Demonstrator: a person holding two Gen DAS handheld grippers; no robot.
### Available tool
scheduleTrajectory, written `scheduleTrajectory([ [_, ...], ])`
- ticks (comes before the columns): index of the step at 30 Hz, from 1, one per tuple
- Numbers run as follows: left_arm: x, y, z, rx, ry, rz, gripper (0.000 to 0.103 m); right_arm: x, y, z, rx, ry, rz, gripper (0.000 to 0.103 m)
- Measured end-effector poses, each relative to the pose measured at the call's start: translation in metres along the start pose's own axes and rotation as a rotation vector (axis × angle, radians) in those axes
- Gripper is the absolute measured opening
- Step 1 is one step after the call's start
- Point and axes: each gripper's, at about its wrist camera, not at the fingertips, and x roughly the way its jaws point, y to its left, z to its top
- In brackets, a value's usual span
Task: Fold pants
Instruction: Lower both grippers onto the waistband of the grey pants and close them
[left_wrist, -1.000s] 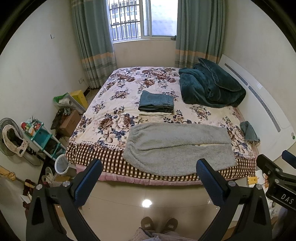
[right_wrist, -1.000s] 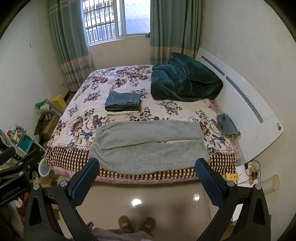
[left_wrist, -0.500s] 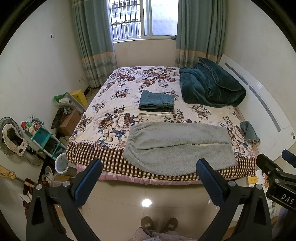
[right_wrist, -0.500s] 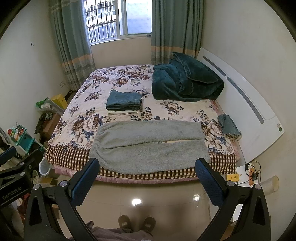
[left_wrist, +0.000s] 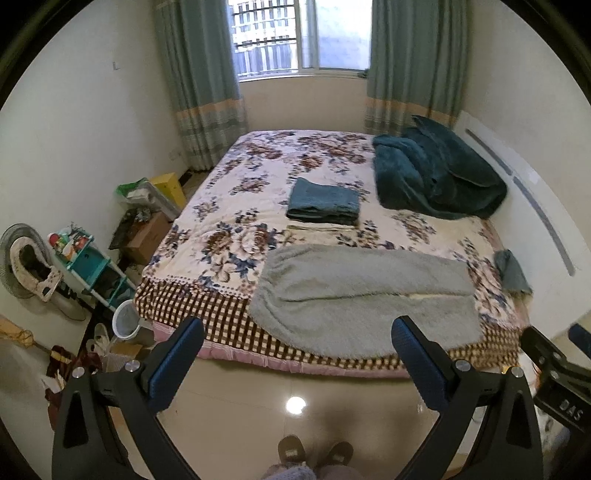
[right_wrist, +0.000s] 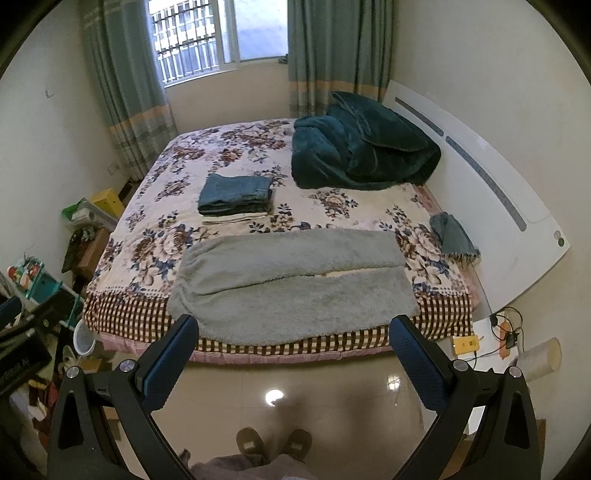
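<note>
Grey fleece pants (left_wrist: 364, 299) (right_wrist: 291, 284) lie flat across the near edge of the bed, waist at the left, both legs stretched to the right. My left gripper (left_wrist: 297, 332) hangs open above the floor in front of the bed, holding nothing. My right gripper (right_wrist: 293, 330) is likewise open and empty, short of the bed edge. Behind the pants sits a stack of folded blue garments (left_wrist: 325, 203) (right_wrist: 236, 197).
The bed (left_wrist: 221, 236) has a floral cover with a checked border. A dark green blanket (left_wrist: 436, 177) is heaped at the back right. A small grey-blue cloth (right_wrist: 452, 236) lies near the white headboard (right_wrist: 491, 184). Clutter, a teal shelf (left_wrist: 88, 266) and a bin stand left. A person's slippers (right_wrist: 273, 443) are on the tiled floor.
Both grippers have tilted and shifted slightly; the left view swung a little left, the right view a little right. The pants and stack have not moved.
</note>
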Motion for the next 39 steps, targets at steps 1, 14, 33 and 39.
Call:
scheduleTrajectory([
  [1, 0.007, -0.004, 0.001, -0.005, 0.002, 0.015, 0.103, 0.010, -0.005, 0.003, 0.003, 0.001, -0.008, 0.103],
  [14, 0.162, -0.048, 0.063, -0.004, 0.097, 0.113, 0.103, 0.216, -0.040, 0.097, 0.109, 0.080, -0.056, 0.103],
  [33, 0.557, -0.084, 0.153, -0.115, 0.500, 0.121, 0.103, 0.673, -0.080, 0.235, 0.413, 0.412, -0.228, 0.103],
  [39, 0.681, -0.071, 0.132, -0.349, 0.696, 0.179, 0.103, 0.826, -0.135, 0.224, 0.569, 0.560, -0.235, 0.103],
])
